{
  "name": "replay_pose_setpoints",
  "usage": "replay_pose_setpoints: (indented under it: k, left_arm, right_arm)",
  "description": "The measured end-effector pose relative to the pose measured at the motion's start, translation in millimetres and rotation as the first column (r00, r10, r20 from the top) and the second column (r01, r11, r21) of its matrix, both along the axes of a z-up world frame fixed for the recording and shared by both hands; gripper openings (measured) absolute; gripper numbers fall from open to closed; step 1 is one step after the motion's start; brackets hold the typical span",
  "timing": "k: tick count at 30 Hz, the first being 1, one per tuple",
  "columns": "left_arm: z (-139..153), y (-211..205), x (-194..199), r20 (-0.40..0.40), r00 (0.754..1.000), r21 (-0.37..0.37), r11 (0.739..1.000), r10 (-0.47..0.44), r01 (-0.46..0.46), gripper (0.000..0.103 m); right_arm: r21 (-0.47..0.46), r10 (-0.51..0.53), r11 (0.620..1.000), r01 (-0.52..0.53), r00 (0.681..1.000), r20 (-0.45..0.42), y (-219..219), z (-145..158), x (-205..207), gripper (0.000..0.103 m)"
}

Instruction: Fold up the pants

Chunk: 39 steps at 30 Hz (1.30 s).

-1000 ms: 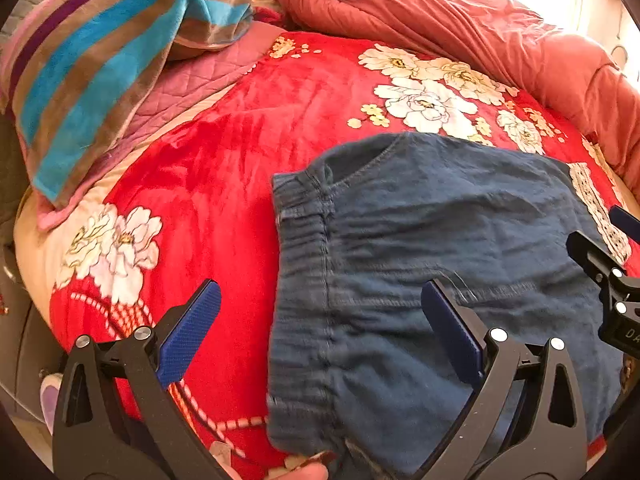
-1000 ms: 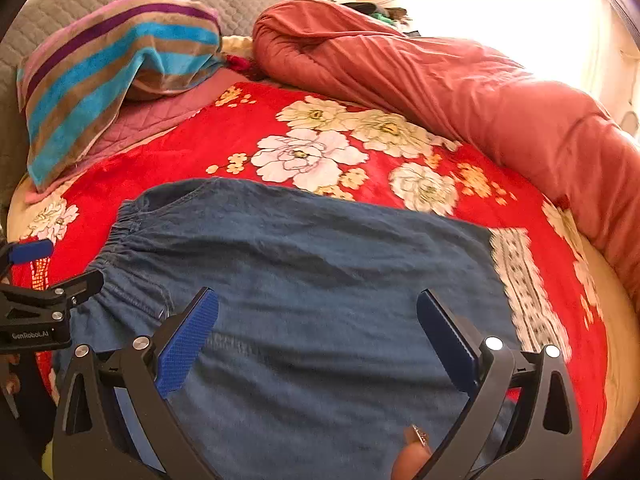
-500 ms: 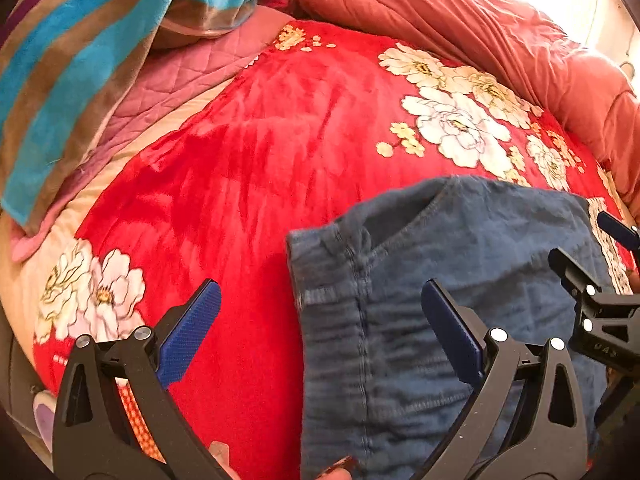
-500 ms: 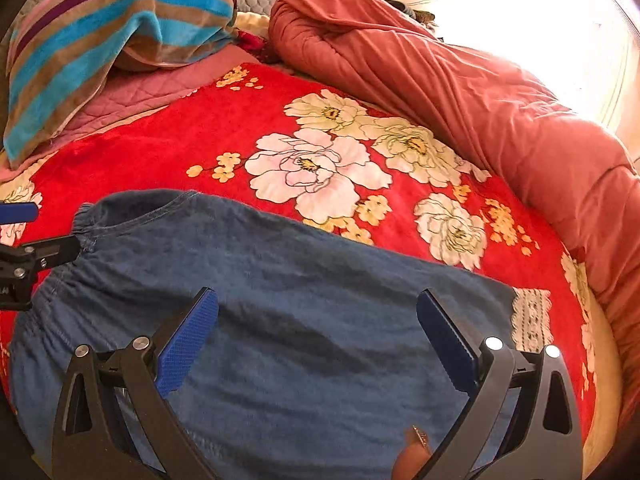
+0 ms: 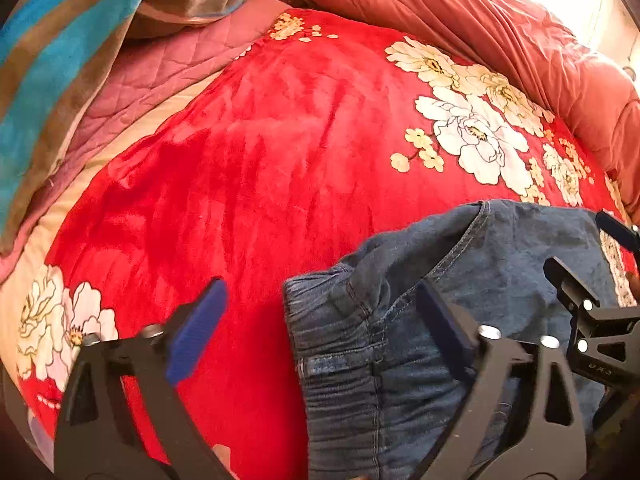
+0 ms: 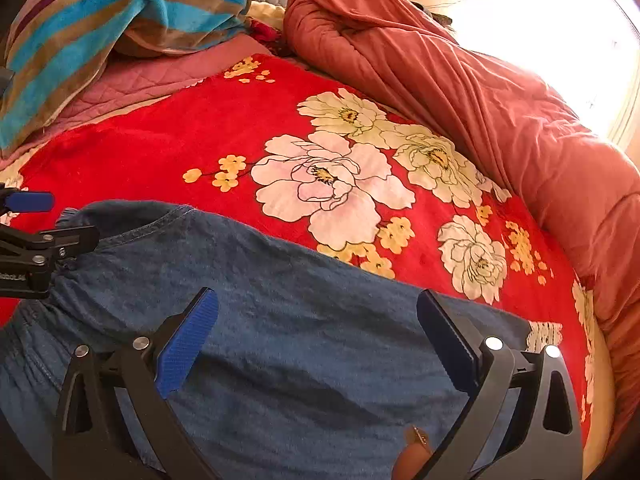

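Blue denim pants [image 6: 304, 340] lie flat on the red flowered blanket [image 6: 160, 152]. Their elastic waistband [image 5: 344, 360] shows in the left wrist view, with the far corner lifted in a fold. My left gripper [image 5: 316, 320] is open over the waistband end, its right finger above the denim and its left finger above the blanket. My right gripper [image 6: 320, 332] is open above the middle of the pants. A lace-trimmed hem [image 6: 544, 334] shows at the right end. Each gripper also shows at the edge of the other's view.
A striped blue and brown blanket [image 6: 112, 20] and a pink quilted pad [image 6: 140, 80] lie at the back left. A rolled rust-coloured duvet [image 6: 480, 92] runs along the back and right. Bright window light is at the top right.
Both grippers have moved forward and lower over the bed, so the pants sit lower in both views. The far waistband corner now stands up in a fold. Both grippers stay open.
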<state>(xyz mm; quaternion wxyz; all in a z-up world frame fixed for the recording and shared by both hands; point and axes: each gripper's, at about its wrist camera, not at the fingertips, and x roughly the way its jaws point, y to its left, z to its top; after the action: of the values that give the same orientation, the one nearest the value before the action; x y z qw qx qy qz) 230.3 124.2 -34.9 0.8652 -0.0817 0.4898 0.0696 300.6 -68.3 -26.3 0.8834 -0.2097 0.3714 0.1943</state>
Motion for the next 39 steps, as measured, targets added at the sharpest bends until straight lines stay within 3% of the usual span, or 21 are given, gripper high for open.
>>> replay_pose_setpoints:
  k: [1, 2, 5, 12, 16, 18, 20, 22, 25, 31, 39]
  left_arm:
    - [-1, -1, 1, 0.0, 1.0, -0.001, 1.0, -0.008, 0.008, 0.061]
    - [-2, -1, 1, 0.002, 1.0, -0.01, 1.0, -0.015, 0.015, 0.046]
    - [-1, -3, 0, 0.018, 0.999, -0.005, 0.999, -0.033, 0.033, 0.034]
    - [29, -12, -24, 0.126, 0.989, 0.018, 0.997, -0.082, 0.08, 0.031]
    - [39, -22, -40, 0.163, 0.98, 0.034, 0.994, -0.111, 0.107, 0.03]
    - [39, -26, -46, 0.168, 0.979, 0.03, 0.993, -0.12, 0.116, 0.03]
    - [39, -29, -52, 0.169, 0.978, 0.027, 0.993, -0.122, 0.119, 0.03]
    - [39, -31, -58, 0.176, 0.977, 0.036, 0.992, -0.122, 0.118, 0.03]
    - [41, -30, -66, 0.187, 0.975, 0.043, 0.993, -0.119, 0.113, 0.03]
    - [50, -32, -89, 0.225, 0.967, 0.034, 0.992, -0.122, 0.117, 0.03]
    - [60, -46, -133, 0.262, 0.953, 0.066, 0.988, -0.153, 0.14, 0.03]
  right_arm:
    - [-0.007, 0.007, 1.0, -0.007, 1.0, 0.001, 2, -1, 1, 0.099]
    - [-0.012, 0.015, 1.0, -0.015, 1.0, 0.001, 5, -2, 2, 0.099]
    - [-0.03, 0.053, 0.998, -0.053, 0.999, -0.001, 12, -5, 7, 0.099]
    - [-0.104, 0.214, 0.971, -0.215, 0.977, -0.018, 28, -15, 20, 0.099]
    - [-0.073, 0.282, 0.956, -0.285, 0.958, -0.042, 31, -16, 26, 0.097]
    - [-0.034, 0.334, 0.941, -0.337, 0.94, -0.071, 31, -17, 27, 0.078]
    - [-0.002, 0.363, 0.931, -0.365, 0.926, -0.101, 31, -18, 23, 0.039]
    - [0.019, 0.378, 0.925, -0.378, 0.919, -0.115, 28, -17, 17, 0.02]
    - [0.065, 0.379, 0.925, -0.374, 0.92, -0.098, 15, -9, 2, 0.015]
    - [0.191, 0.354, 0.92, -0.342, 0.935, -0.033, -28, 18, -47, 0.014]
    - [0.318, 0.356, 0.886, -0.336, 0.935, -0.003, -72, 34, -127, 0.009]
